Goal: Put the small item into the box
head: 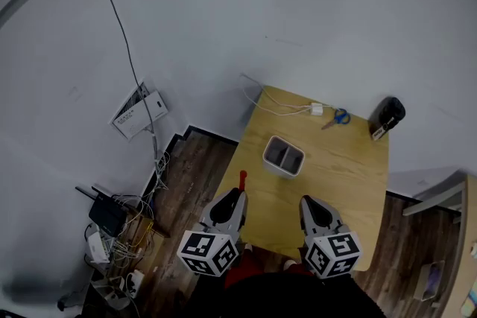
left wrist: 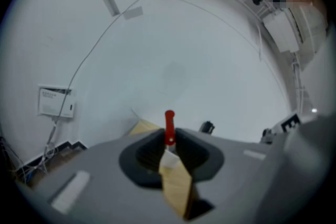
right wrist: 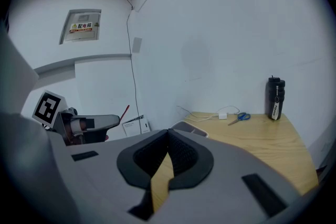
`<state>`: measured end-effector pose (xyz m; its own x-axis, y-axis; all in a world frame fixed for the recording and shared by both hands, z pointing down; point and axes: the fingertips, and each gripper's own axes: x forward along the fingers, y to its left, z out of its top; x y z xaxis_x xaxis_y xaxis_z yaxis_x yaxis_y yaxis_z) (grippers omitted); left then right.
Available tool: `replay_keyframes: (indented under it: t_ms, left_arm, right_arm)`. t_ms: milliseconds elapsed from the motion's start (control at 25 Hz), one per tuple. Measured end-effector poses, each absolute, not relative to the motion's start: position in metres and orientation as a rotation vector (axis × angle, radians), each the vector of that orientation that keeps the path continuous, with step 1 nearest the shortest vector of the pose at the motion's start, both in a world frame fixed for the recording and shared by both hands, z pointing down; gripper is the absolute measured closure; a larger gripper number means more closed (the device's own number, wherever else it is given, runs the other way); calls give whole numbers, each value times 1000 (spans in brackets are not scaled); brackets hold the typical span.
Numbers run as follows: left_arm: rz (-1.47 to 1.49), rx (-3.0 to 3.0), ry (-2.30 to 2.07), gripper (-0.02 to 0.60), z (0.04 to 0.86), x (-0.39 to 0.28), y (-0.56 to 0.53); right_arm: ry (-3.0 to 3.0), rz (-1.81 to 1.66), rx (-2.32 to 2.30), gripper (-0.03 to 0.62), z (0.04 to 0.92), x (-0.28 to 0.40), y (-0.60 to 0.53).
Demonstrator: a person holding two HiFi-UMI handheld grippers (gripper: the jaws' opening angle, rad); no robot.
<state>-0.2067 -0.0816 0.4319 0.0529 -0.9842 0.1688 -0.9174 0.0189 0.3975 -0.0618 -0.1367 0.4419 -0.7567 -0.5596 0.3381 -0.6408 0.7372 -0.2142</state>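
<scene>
**A:** What's nearest you?

**B:** My left gripper (head: 239, 195). Its jaws are pressed on the small red item (head: 242, 179), which sticks out past the tips. Beside it is my right gripper (head: 306, 201), jaws closed together with nothing between them.

**A:** And the box?

**B:** The box (head: 279, 170) stands ahead on the table (head: 350, 175), apart from both grippers.

**A:** What could go wrong?

**B:** Only the item's lower end looks pinched, so I think it could swivel or slip on the way. I'm also near the table's left edge, so if it drops here it may land on the floor.

A wooden table (head: 346, 186) bears a box (head: 278, 168), scissors (head: 337, 117), bottle (head: 388, 115) and charger (head: 317, 109).
</scene>
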Motion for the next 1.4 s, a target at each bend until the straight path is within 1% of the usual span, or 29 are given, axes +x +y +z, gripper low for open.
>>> replay_keyframes:
  t_ms: [800,1400]
  left_arm:
    - [-82,2186,-1608,518,437,-191,-167]
    - [62,2301,-1432,517,450,-173,-207]
  right_arm:
    - [-2548,465,1395,586,434,-26,-168]
    - [-2428,520,1594,586,446,-18,-173]
